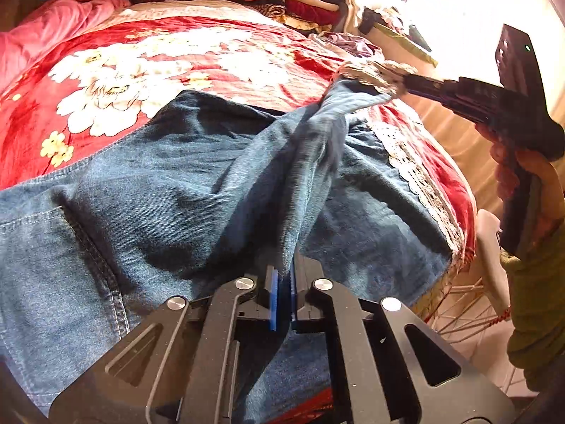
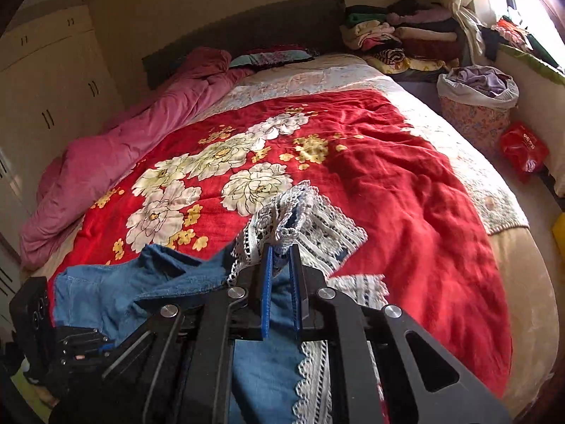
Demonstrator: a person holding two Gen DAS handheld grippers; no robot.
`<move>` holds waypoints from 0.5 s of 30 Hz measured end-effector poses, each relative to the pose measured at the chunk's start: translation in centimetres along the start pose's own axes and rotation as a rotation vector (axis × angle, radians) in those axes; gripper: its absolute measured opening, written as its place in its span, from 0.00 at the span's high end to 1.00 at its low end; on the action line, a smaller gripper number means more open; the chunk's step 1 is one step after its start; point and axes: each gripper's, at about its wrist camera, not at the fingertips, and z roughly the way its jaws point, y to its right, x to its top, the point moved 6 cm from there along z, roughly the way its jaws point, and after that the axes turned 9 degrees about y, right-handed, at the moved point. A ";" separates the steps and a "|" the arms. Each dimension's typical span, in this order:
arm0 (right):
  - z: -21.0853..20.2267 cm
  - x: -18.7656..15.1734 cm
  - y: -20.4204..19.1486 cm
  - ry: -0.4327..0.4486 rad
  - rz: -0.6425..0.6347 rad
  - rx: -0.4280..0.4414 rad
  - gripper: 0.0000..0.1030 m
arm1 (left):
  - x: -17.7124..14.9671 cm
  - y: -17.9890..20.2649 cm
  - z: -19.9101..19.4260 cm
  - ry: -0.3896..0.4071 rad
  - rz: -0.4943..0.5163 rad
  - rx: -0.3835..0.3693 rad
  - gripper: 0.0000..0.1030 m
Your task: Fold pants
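Item: denim pants (image 1: 148,183) w/ white lace trim (image 2: 328,229), lying spread on the bed's red floral blanket (image 2: 406,190), near edge. Left tongs (image 1: 283,293) are clamping a denim fold close to the body of the garment; right tongs (image 2: 281,282) are clamping the lace-trimmed hem, lifting it off the blanket so fabric is stretching taut btwn the two. Step, by my read: a fold is being carried over, early-to-mid task. Next move prob. calls for laying the hem flat across the denim w/ edges aligned, then releasing. Surrounding: pink duvet (image 2: 116,148), stacked clothes (image 2: 406,39), laundry basket (image 2: 476,113).
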 end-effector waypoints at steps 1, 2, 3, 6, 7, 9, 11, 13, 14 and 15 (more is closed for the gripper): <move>-1.1 -0.5 0.4 -0.003 0.009 -0.007 0.92 | 0.0 0.2 -0.3 0.004 0.025 0.005 1.00; -2.2 -1.1 0.9 -0.012 0.018 -0.010 0.92 | -0.1 0.4 -0.7 0.008 0.053 0.016 1.00; -3.3 -1.7 1.4 -0.023 0.028 -0.012 0.92 | -0.2 0.6 -1.1 0.014 0.077 0.029 1.00; -6.0 -3.6 2.4 -0.072 0.033 -0.021 0.92 | -0.9 1.0 -2.5 0.027 0.160 0.063 1.00; -6.8 -4.4 2.6 -0.091 0.042 -0.014 0.92 | -1.2 1.3 -2.8 0.026 0.179 0.059 1.00; -7.7 -5.9 2.7 -0.127 0.046 -0.021 0.92 | -1.7 1.7 -3.1 0.023 0.211 0.054 1.00; -8.4 -7.4 2.6 -0.153 0.042 -0.032 0.92 | -2.1 2.1 -3.0 0.014 0.237 0.063 1.00; -8.8 -8.6 2.8 -0.175 0.058 -0.038 0.92 | -2.6 2.3 -3.1 0.004 0.262 0.069 1.00; -9.0 -9.1 2.9 -0.185 0.072 -0.034 0.92 | -2.9 2.4 -3.3 -0.002 0.278 0.072 1.00; -9.2 -9.5 3.0 -0.193 0.085 -0.029 0.92 | -3.2 2.7 -3.5 -0.007 0.303 0.085 1.00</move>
